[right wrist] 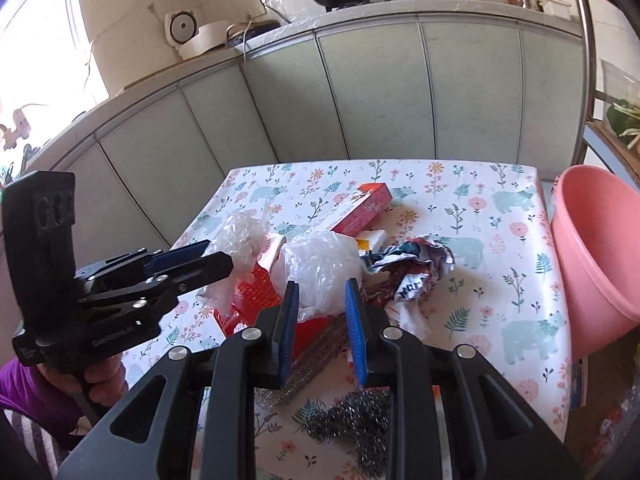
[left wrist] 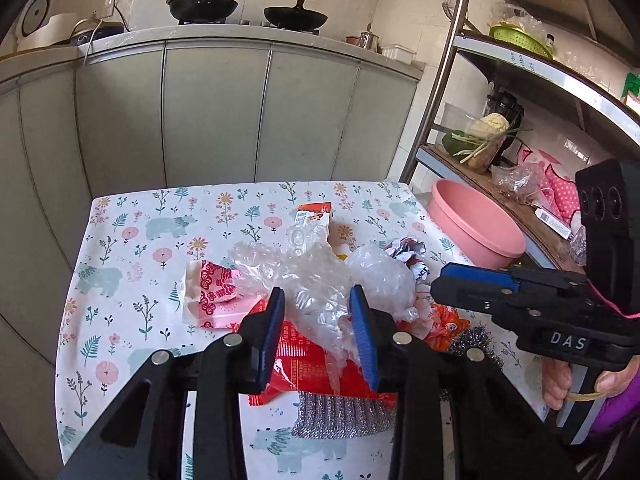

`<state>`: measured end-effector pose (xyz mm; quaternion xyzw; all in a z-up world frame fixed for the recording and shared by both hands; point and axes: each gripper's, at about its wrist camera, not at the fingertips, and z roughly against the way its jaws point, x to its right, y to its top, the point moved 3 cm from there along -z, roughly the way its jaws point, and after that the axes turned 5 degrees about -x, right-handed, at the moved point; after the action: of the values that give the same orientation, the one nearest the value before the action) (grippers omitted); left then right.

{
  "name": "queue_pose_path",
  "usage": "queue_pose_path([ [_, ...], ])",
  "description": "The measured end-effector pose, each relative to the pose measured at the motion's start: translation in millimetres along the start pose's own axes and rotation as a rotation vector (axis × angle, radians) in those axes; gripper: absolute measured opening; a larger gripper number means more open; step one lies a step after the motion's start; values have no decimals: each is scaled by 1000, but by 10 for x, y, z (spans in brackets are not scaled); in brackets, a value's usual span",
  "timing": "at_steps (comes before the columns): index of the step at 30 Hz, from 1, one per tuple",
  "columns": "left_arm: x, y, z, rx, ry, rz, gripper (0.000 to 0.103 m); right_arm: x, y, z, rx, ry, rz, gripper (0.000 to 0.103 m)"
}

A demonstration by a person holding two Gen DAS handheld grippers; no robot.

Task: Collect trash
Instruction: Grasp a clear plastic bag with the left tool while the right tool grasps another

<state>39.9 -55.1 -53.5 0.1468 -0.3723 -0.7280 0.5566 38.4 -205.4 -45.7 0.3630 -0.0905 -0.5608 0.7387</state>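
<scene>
A heap of trash lies on the flowered table (left wrist: 132, 240). It holds crumpled clear plastic (left wrist: 312, 276), a balled white bag (right wrist: 320, 268), a red wrapper (left wrist: 296, 360), a pink patterned packet (left wrist: 212, 292), a crushed foil wrapper (right wrist: 412, 268) and a small red box (right wrist: 360, 212). My left gripper (left wrist: 318, 300) is low over the heap. Its blue pads stand on either side of the clear plastic, with a gap showing on the left. My right gripper (right wrist: 322, 286) is part open just short of the white bag and holds nothing. In the left wrist view the right gripper (left wrist: 438, 284) is beside the bag.
A pink basin (right wrist: 596, 252) stands off the table's right edge, under a metal shelf rack (left wrist: 440, 80). Steel wool (right wrist: 348, 420) and a silver scouring cloth (left wrist: 344, 416) lie at the near side. Grey kitchen cabinets (left wrist: 216, 112) run behind the table.
</scene>
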Motion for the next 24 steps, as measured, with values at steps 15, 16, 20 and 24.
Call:
queue_pose_path([
  [15,-173,-97,48,2,-47,62,33,-84,78,-425,-102,-41,71,44],
  [16,-182,-99,47,2,-49,66,33,-100,75,-439,-98,-43,77,44],
  [20,-182,-103,65,6,-46,63,33,-144,70,-444,-80,-47,98,44],
  [24,-166,-96,98,15,-42,56,32,-138,64,-417,-69,-57,106,28],
])
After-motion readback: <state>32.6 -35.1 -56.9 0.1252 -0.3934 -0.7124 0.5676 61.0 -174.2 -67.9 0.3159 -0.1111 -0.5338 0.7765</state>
